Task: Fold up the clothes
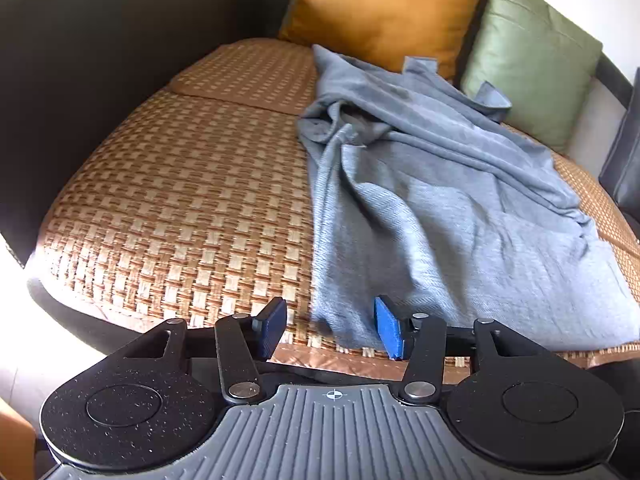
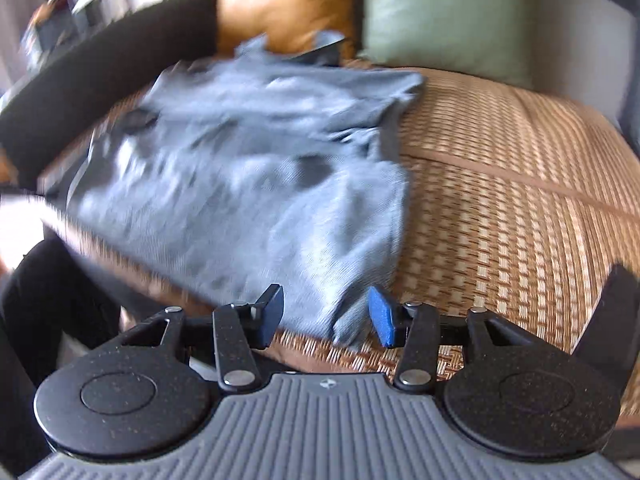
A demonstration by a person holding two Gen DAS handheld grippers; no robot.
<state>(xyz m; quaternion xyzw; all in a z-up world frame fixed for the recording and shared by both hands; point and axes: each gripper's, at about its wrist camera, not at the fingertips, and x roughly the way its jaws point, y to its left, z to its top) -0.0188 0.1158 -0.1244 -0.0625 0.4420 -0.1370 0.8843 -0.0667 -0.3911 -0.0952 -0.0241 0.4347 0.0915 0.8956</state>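
Woven sofa mat (image 1: 180,200), cushions behind. Grey garment (image 1: 420,200) lies rumpled ahead of both grippers. Left gripper (image 1: 330,330) and right gripper (image 2: 326,316): jaws parted, gripping nothing, hem edge between them.

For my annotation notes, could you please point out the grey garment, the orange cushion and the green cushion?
Grey garment (image 1: 440,200): left wrist view, on its rumpled middle.
Orange cushion (image 1: 384,8): left wrist view, on its front face.
Green cushion (image 1: 528,60): left wrist view, on its front face.
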